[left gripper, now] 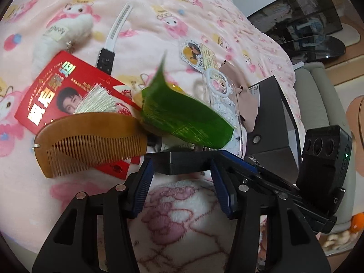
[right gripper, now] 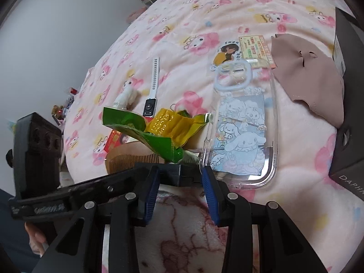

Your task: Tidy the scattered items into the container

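Observation:
My left gripper [left gripper: 181, 162] and right gripper [right gripper: 180, 173] meet at right angles low over the pink bed, both shut on one small black block [left gripper: 188, 159] [right gripper: 191, 174]. Just beyond lie a green and yellow foil packet [left gripper: 182, 113] [right gripper: 159, 132], a wooden comb [left gripper: 91, 141] [right gripper: 134, 159], a red envelope [left gripper: 56, 86] and a clear phone case [left gripper: 227, 104] [right gripper: 241, 132]. Farther off are a white-strapped watch [left gripper: 111, 45] [right gripper: 151, 95] and a beige mask [right gripper: 307, 72]. A black box [left gripper: 273, 122] [right gripper: 348, 136] stands at the right.
A white plush toy [left gripper: 68, 29] and sticker cards [left gripper: 200, 52] [right gripper: 250, 47] lie farther back on the cartoon-print blanket [right gripper: 227, 4]. The bed edge drops off behind the black box toward a grey seat [left gripper: 318, 79]. A hand [right gripper: 34, 238] holds the left gripper's handle.

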### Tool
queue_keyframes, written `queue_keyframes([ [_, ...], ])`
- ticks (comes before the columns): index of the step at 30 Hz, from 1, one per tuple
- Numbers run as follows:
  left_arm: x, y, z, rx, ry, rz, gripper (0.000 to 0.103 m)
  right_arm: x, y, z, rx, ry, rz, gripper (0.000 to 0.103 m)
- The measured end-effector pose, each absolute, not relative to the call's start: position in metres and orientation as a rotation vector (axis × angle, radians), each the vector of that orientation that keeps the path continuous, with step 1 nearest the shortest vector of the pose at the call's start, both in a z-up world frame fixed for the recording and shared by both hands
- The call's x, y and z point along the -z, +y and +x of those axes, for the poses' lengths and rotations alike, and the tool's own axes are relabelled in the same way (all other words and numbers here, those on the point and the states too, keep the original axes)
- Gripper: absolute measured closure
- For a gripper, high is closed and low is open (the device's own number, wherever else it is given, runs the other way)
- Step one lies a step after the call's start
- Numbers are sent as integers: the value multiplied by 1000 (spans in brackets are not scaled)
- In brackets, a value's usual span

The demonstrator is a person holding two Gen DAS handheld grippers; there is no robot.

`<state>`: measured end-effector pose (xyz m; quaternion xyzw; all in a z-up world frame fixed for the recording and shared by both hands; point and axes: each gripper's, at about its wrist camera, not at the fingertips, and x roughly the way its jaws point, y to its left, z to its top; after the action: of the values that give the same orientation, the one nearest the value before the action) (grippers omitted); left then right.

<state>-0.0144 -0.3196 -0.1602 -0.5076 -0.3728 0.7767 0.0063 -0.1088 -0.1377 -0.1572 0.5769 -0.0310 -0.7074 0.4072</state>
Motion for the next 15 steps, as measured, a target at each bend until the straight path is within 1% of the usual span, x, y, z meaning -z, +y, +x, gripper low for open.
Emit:
queue_keyframes([
  [1, 159, -320, -15, -2417, -1173, -1578, 59, 158, -138, -110, 1782, -84, 1451, 70],
  [3, 154, -320, -15, -2402, -1179, -1552, 63, 158, -135, -111, 1776, -108, 1444, 71],
  [9, 132, -303, -20, -2452, -1048, -1519, 63, 150, -119, -108, 1813, -133, 1417, 71],
  [15, 109, -272, -28, -2424, -997, -1468, 63, 128, -82, -103, 1895, -209, 1377, 71],
])
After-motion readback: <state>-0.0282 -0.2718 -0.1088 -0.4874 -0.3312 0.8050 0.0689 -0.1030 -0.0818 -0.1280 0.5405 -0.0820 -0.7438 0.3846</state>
